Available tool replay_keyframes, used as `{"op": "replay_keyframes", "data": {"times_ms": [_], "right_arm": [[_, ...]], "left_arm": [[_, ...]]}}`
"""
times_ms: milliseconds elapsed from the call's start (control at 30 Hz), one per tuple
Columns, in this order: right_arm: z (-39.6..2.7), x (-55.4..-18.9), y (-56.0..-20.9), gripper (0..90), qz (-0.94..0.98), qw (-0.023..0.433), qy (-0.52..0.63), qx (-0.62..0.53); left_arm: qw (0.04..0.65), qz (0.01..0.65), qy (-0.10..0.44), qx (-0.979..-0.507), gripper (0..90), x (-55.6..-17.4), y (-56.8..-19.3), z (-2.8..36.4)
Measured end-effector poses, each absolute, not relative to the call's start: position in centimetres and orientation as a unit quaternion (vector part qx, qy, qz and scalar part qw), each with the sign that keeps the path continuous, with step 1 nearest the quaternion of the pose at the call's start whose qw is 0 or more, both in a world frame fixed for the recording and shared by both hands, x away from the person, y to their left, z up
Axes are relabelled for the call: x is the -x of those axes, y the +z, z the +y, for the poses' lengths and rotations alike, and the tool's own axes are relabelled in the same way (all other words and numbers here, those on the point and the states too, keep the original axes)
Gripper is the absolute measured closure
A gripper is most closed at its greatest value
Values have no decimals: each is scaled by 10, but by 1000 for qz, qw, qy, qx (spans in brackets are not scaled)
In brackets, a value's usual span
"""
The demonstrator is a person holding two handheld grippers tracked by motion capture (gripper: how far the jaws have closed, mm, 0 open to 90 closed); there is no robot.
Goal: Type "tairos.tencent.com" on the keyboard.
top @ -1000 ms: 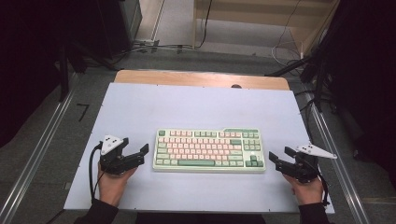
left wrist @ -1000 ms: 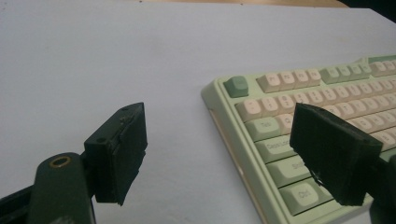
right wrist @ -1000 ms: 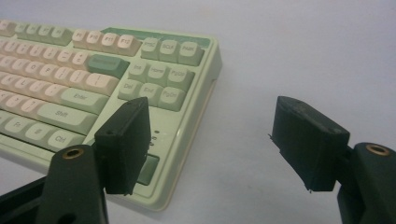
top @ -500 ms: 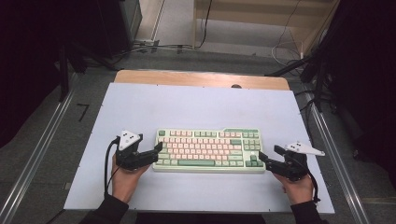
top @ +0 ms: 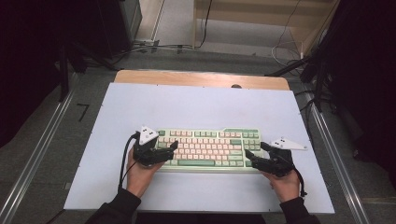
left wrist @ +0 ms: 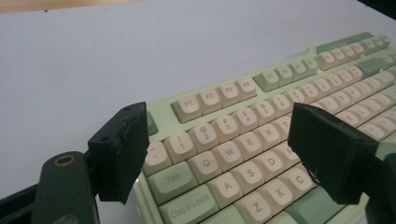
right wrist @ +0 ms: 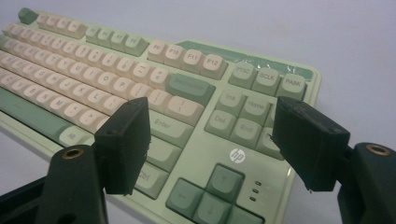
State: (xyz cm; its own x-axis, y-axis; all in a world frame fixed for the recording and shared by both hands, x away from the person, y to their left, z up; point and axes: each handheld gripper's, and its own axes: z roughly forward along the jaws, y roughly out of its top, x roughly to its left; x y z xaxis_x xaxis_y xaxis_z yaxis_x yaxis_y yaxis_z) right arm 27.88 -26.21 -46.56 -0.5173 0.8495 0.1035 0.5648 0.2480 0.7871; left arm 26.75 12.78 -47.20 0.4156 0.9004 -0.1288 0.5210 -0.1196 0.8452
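A green and cream keyboard (top: 210, 147) lies on the pale table (top: 196, 107), near the front. My left gripper (top: 172, 149) is open over the keyboard's left end; in the left gripper view its jaws straddle the Tab and Q-W-E keys (left wrist: 224, 158). My right gripper (top: 252, 155) is open at the keyboard's right end, and in the right gripper view the jaws spread over the Enter key and arrow cluster (right wrist: 212, 186). Nothing is held between either pair of jaws.
A wooden strip (top: 201, 78) runs along the table's far edge. Metal rails (top: 42, 154) flank both sides. Cables (top: 159, 46) and furniture legs stand on the floor beyond. A hand and dark sleeve sit behind each gripper at the front edge.
Both grippers moved inward from beside the keyboard until their open jaws reach over its left and right ends. The keyboard has stayed put.
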Motion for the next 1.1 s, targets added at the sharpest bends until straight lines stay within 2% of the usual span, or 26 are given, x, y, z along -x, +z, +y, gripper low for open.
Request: {"op": "replay_keyframes", "data": {"times_ms": [267,467,633,767,1100], "right_arm": [[-256,-287,-466,266,768,171,410,-460],[-251,-292,-467,267,769,172,410,-460],[-248,-294,-468,267,769,171,410,-459],[-245,-295,-468,267,771,171,411,-456],[-247,-295,-468,267,770,170,412,-457]], "left_arm": [[460,482,204,-718,299,-274,-474,118],[464,467,202,-725,497,-277,-472,109],[456,442,186,-749,771,-281,-472,96],[443,435,178,-763,880,-285,-475,86],[423,428,160,-782,900,-292,-480,72]]}}
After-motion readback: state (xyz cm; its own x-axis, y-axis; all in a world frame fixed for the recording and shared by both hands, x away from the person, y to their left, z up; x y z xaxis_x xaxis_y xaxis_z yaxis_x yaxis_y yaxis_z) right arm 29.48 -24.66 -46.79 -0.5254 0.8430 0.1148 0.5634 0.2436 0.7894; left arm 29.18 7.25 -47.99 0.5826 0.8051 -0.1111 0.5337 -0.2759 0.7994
